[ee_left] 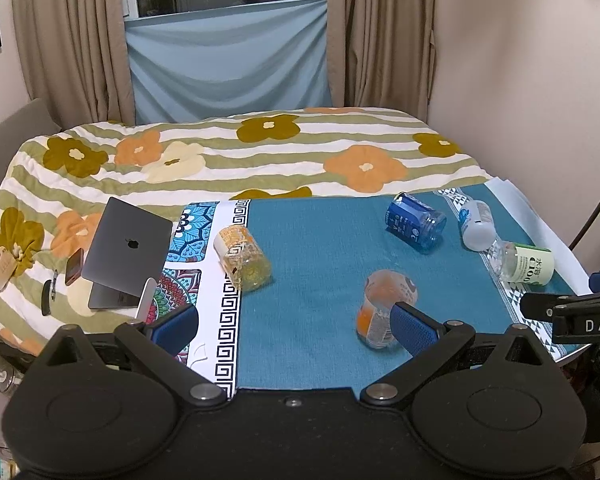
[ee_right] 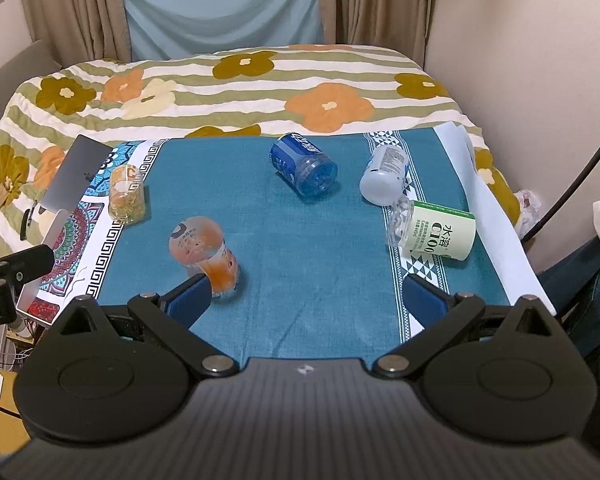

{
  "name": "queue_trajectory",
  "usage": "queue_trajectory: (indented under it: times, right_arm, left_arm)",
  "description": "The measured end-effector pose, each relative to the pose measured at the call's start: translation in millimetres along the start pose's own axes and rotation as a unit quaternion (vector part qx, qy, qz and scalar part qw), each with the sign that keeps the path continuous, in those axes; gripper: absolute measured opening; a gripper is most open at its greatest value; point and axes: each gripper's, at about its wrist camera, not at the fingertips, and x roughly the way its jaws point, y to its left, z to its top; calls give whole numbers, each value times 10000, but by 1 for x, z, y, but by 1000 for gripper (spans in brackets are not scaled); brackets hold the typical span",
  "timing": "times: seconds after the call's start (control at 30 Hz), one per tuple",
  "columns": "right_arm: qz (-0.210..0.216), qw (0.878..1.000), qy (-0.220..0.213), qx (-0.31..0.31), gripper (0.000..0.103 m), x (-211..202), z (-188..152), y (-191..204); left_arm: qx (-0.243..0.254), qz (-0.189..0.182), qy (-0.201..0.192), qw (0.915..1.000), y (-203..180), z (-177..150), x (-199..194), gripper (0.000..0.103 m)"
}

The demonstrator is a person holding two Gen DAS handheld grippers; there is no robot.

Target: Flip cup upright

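Observation:
Several plastic cups lie on their sides on a teal cloth (ee_left: 312, 248) (ee_right: 300, 240): an orange one (ee_left: 384, 308) (ee_right: 202, 248), a yellow one (ee_left: 242, 258) (ee_right: 127, 196), a blue one (ee_left: 416, 220) (ee_right: 302, 166), a white one (ee_left: 478, 226) (ee_right: 384, 176) and a green-labelled one (ee_left: 522, 264) (ee_right: 436, 232). My left gripper (ee_left: 294, 328) stands open; its right finger overlaps the orange cup in the left wrist view. My right gripper (ee_right: 306, 296) is open too, with its left finger in front of the same cup. Nothing is held.
The cloth lies on a bed with a flowered quilt (ee_left: 228, 152) (ee_right: 220, 88). A grey laptop (ee_left: 128, 248) (ee_right: 80, 172) and a phone (ee_left: 74, 266) rest on the left. Curtains and a wall stand behind.

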Motion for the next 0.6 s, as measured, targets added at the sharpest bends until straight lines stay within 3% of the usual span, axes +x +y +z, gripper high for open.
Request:
queue_trajectory:
  times: [0.6]
  right_arm:
    - [-31,10000,-21,29,103,-2,-1,0]
  left_arm:
    - [-32,-67,-69,9999,-1,-1,-3,103]
